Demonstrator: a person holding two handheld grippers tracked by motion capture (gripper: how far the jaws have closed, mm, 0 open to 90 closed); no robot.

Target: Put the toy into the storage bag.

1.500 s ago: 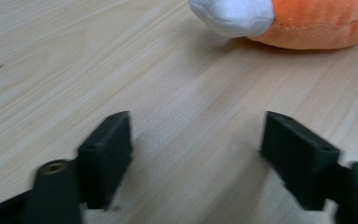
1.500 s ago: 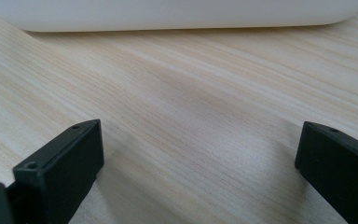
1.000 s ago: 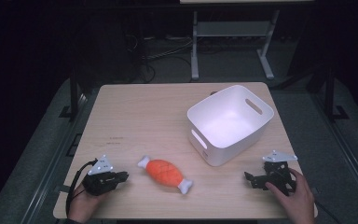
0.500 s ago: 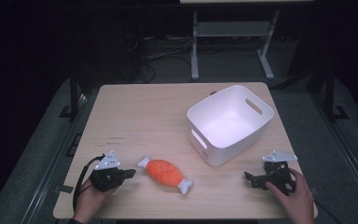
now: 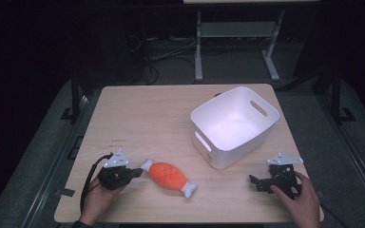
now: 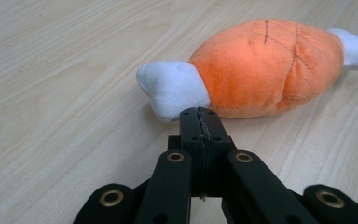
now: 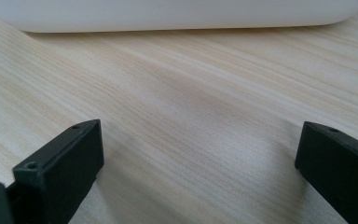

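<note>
High view: left tongs (image 5: 135, 173) pressed together, tips at plush drumstick's (image 5: 167, 175) white end, maybe touching. Right tongs (image 5: 255, 181) spread, idle on bench (image 5: 157, 118). Next: open left, grasp, prob. for white bin (image 5: 234, 124).

A metal stand (image 5: 233, 35) and cables (image 5: 164, 52) behind the table (image 5: 142, 114).

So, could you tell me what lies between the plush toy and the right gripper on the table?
Only bare wooden table: in the high view nothing lies between the plush toy and the right gripper.

No legible text, labels or numbers — faint marks on table (image 5: 123, 118) unreadable.
</note>
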